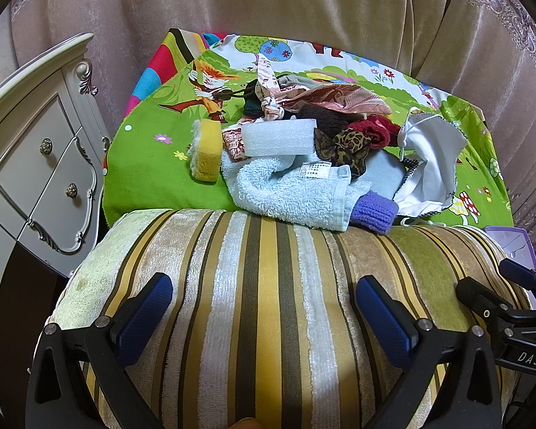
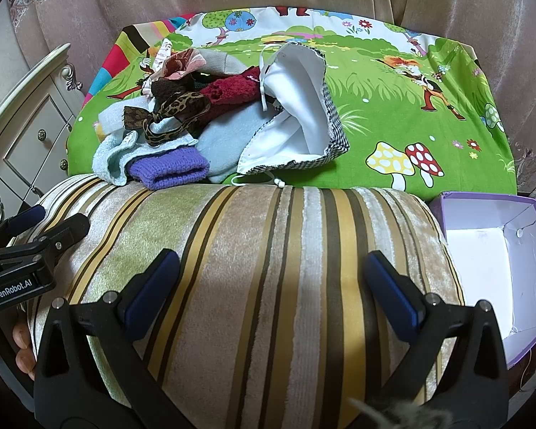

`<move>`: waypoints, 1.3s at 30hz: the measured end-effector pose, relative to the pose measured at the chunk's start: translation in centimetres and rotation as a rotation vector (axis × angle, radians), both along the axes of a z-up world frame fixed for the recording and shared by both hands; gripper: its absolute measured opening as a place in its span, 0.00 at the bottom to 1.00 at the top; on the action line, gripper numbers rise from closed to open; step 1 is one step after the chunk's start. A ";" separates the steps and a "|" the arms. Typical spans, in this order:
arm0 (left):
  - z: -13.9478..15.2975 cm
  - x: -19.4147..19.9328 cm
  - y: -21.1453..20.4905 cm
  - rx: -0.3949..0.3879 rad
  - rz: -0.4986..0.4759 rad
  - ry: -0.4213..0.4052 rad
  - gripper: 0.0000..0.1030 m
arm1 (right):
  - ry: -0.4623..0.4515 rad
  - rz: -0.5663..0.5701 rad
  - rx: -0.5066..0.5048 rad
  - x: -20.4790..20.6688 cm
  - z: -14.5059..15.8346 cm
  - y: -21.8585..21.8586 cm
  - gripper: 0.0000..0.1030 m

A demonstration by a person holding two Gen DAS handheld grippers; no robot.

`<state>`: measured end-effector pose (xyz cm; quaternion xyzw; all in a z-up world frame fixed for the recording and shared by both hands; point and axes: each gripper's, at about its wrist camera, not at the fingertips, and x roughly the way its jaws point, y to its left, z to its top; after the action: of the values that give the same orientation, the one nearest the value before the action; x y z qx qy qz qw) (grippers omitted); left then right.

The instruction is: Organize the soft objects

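Hovering over the striped cushion (image 1: 261,304), the left gripper (image 1: 264,316) and right gripper (image 2: 271,287) both gape, holding nothing. Beyond them one heap lies on the green sheet (image 2: 393,107) (one yellow sponge (image 1: 207,150), one blue towel (image 1: 286,193), one purple sock (image 2: 168,168), one white pouch (image 2: 300,107)); one purple box (image 2: 496,254) sits right.

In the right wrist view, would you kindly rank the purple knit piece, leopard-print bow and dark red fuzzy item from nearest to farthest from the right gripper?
From the right gripper:
1. purple knit piece, pile's front edge
2. leopard-print bow, mid-pile, left
3. dark red fuzzy item, behind, toward the white bag
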<state>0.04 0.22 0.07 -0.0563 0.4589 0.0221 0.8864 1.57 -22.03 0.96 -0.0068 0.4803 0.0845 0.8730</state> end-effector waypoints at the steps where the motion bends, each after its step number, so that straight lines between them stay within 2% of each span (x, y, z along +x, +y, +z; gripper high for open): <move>1: 0.0 0.0 0.0 0.000 0.000 0.000 1.00 | 0.000 0.000 0.000 0.0 0.0 0.0 1.00; 22: 0.0 0.0 0.1 0.002 0.001 0.003 1.00 | -0.022 -0.002 -0.008 -0.1 -0.1 0.1 1.00; 29: 0.1 0.9 0.4 -0.004 0.006 0.043 1.00 | -0.006 0.010 0.000 0.4 0.0 0.0 1.00; 33: 0.3 1.6 1.0 -0.040 0.012 0.037 1.00 | 0.047 0.079 0.005 1.8 -0.1 -0.2 1.00; 39: 1.7 3.3 1.7 -0.103 -0.028 -0.012 1.00 | 0.081 0.092 0.036 3.6 -0.4 -0.5 1.00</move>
<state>3.34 1.95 1.76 -0.0956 0.4550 -0.0142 0.8852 5.19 -22.53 0.57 -0.0098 0.5127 0.1331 0.8481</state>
